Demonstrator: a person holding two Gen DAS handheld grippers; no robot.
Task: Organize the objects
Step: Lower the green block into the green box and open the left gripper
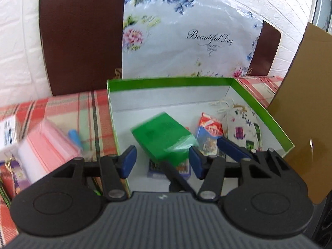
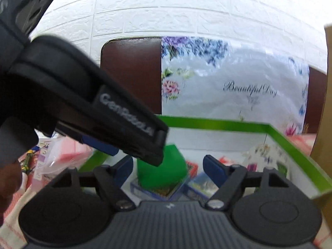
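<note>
A pink packet (image 1: pixel 49 143) is lying on the plaid tabletop (image 1: pixel 68 108); right of it, the left gripper (image 1: pixel 162 161) and right gripper (image 2: pixel 168 167) are hovering released over the green-rimmed box (image 1: pixel 166 81), where a blurred, seemingly loose green pack (image 1: pixel 164 138) is sitting.

A: What's the green-rimmed box (image 1: pixel 259 101) made of?
B: Card, it seems, with a matt white lining. The green packet (image 1: pixel 161 137) inside has a shiny plastic wrap, crinkled at its near end.
A: And the pouch (image 1: pixel 242 128) at the right?
B: Woven cloth, printed, with a string tie.
A: Farther back?
B: A glossy floral plastic bag (image 1: pixel 182 41) against a smooth brown leather-like chair back (image 1: pixel 83 41). The tablecloth (image 1: pixel 68 108) is plaid cloth; the wall (image 2: pixel 186 6) is embossed white brick, matt.
</note>
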